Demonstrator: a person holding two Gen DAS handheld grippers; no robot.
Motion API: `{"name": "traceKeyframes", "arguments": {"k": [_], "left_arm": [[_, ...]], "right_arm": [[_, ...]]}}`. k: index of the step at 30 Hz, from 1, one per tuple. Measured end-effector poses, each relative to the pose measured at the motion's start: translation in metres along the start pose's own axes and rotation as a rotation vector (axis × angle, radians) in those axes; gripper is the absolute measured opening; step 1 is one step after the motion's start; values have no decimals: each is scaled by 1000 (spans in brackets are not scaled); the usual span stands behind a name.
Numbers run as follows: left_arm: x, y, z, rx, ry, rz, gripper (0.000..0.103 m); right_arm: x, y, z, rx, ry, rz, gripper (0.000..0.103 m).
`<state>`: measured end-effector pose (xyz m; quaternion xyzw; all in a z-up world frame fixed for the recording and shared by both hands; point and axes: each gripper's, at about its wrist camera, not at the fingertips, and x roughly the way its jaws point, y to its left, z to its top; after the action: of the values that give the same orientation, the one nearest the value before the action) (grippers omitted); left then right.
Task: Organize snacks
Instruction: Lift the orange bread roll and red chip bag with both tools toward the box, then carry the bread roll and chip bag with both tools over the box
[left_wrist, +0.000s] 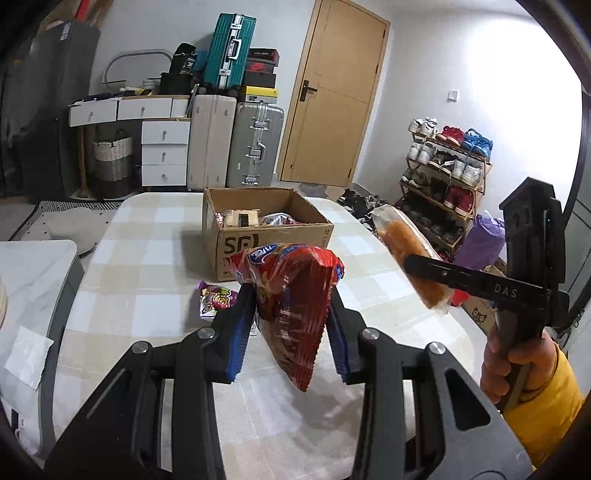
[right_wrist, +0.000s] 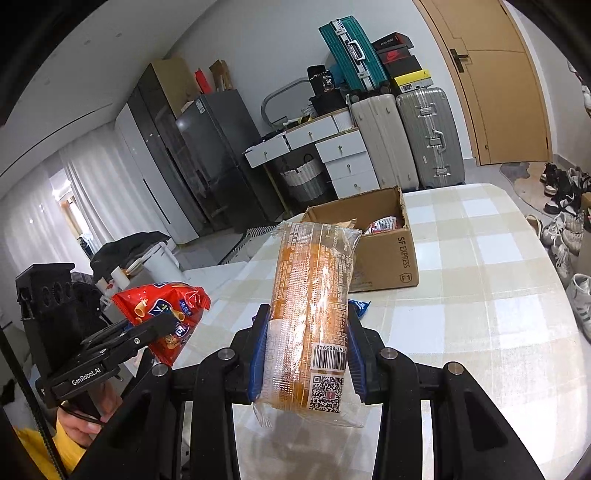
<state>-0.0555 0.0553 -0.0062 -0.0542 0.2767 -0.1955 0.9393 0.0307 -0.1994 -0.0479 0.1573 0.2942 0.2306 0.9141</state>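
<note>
So the cardboard box (left_wrist: 258, 236) on the checked surface (left_wrist: 147, 266) already has a few snacks in it. Left gripper (left_wrist: 291, 317) is clamped on a red chip bag (left_wrist: 291, 295), right gripper (right_wrist: 306, 354) on a clear-wrapped bread roll (right_wrist: 314, 295), both up in the air. One purple packet (left_wrist: 216, 301) is left lying by the box.

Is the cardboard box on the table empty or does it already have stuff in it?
Not empty: the open cardboard box shows snack packets inside.

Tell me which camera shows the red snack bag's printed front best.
The right wrist view: the red snack bag shows its printed front there, in the left gripper. The left wrist view shows only its crimped edge and creased side.
</note>
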Motion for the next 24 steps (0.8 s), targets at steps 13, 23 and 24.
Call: {"name": "traceKeyframes", "arguments": {"k": [13,23,24], "left_arm": [[0,-3,17,20,-1,25,34],[17,2,62,24,-27,28,34],[19,3,66,23,-29,28,34]], "right_arm": [[0,3,5,-22,-6,-3,37],[9,8,36,-74,-35,-9,37],[10,8,41,-76,-37,-7,37]]}}
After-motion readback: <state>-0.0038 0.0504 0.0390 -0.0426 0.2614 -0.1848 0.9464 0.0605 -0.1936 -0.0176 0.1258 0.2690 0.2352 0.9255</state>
